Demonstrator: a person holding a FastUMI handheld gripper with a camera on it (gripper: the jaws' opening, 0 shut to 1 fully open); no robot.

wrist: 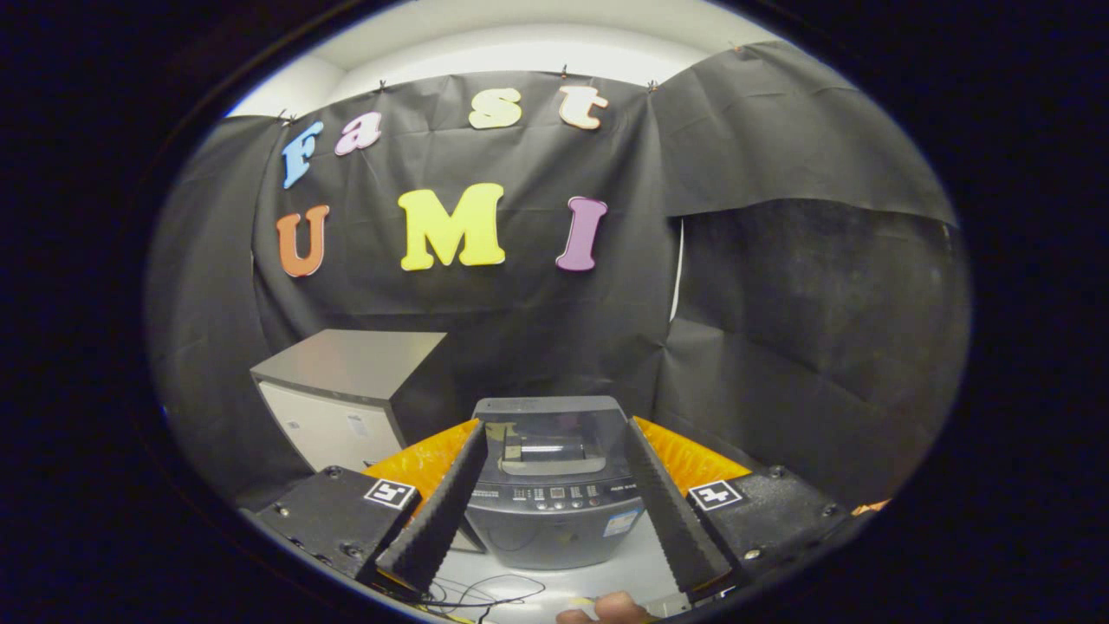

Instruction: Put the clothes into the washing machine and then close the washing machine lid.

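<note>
A small dark grey top-loading washing machine [554, 520] stands on a white surface against the black cloth wall. Its glass lid [554, 438] lies flat and looks down, reflecting a light. A row of buttons runs across the control panel [559, 496] on the near side. My gripper [554, 426] is open, its two fingers spread wide on either side of the machine, which sits between and just beyond the fingertips. Nothing is held between the fingers.
A white cabinet with a grey top [346, 390] stands left of the machine, close to the wall. Thin black cables [485, 594] lie on the white surface in front of the machine. A person's fingertip [606, 608] shows below the right finger.
</note>
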